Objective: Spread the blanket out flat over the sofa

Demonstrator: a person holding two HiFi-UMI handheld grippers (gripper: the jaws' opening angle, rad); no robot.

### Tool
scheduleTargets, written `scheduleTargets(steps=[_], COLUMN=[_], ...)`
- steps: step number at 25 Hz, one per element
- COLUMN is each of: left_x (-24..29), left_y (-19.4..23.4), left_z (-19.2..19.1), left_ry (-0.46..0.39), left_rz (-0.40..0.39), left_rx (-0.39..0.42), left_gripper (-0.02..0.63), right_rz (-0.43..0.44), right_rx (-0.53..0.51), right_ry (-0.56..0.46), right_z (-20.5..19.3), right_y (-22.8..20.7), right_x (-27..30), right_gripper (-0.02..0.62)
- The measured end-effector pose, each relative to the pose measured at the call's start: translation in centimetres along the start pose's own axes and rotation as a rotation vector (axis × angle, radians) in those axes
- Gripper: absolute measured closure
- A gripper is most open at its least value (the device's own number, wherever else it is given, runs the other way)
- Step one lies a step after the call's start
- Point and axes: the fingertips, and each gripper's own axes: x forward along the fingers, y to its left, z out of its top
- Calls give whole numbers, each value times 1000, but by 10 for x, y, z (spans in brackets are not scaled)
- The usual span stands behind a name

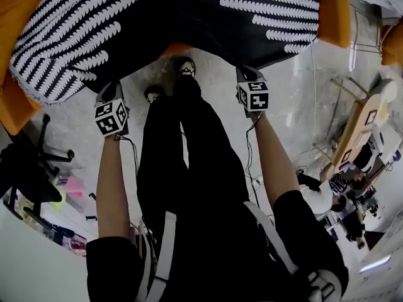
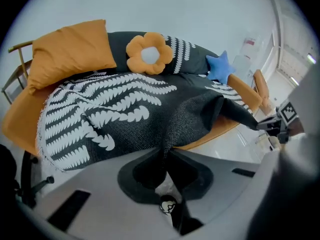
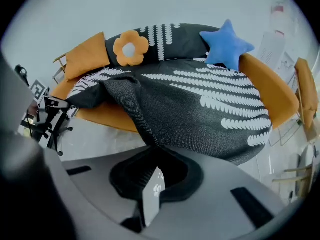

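A black blanket (image 1: 189,11) with white leaf rows lies over the orange sofa (image 1: 337,17), bunched and creased along its near edge. In the head view my left gripper (image 1: 112,90) and right gripper (image 1: 247,73) reach up to that near edge, one at each side. The left gripper (image 2: 165,151) is shut on a fold of the blanket (image 2: 125,109). My right gripper (image 3: 152,146) pinches the blanket (image 3: 200,99) hem too. Between the two grips the cloth sags over the sofa front (image 3: 100,116).
On the sofa back rest an orange pillow (image 2: 70,51), a flower cushion (image 2: 149,53) and a blue star cushion (image 2: 219,66). The person's legs and shoes (image 1: 182,68) stand between the grippers. An office chair (image 1: 31,162) is at the left, wooden furniture (image 1: 362,124) at the right.
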Motion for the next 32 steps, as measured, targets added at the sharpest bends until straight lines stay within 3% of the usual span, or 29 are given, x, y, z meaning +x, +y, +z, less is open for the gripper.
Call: scheduleTargets(steps=[5,12,18,25,29,31,32], left_x=[-2,-23,-28,-30,-28,-26,-24], left_y=[-4,45,56,79,83,81,78], left_z=[-17,-51,-67,-80,-82,-84,-85], left_ry=[48,61,72,97,124,118,110], left_rz=[14,14,62,60,54,47,36], left_rx=[13,25,-1,13,7,-6,-16], left_gripper=[560,560,560,560,560,558,556], right_rz=[-21,-64,-94,-145,-173,-132,-108], right_rx=[40,55,67,36,43,60,59], right_ry=[38,70,112,175,195,199,202], right_z=[-26,-39,-55,-56,-52,-51,-50], right_y=[-23,6,-18,5,10,18,22], right_x=[0,7,12,23,28,33,36], right_gripper=[572,572,572,567,503,377,344])
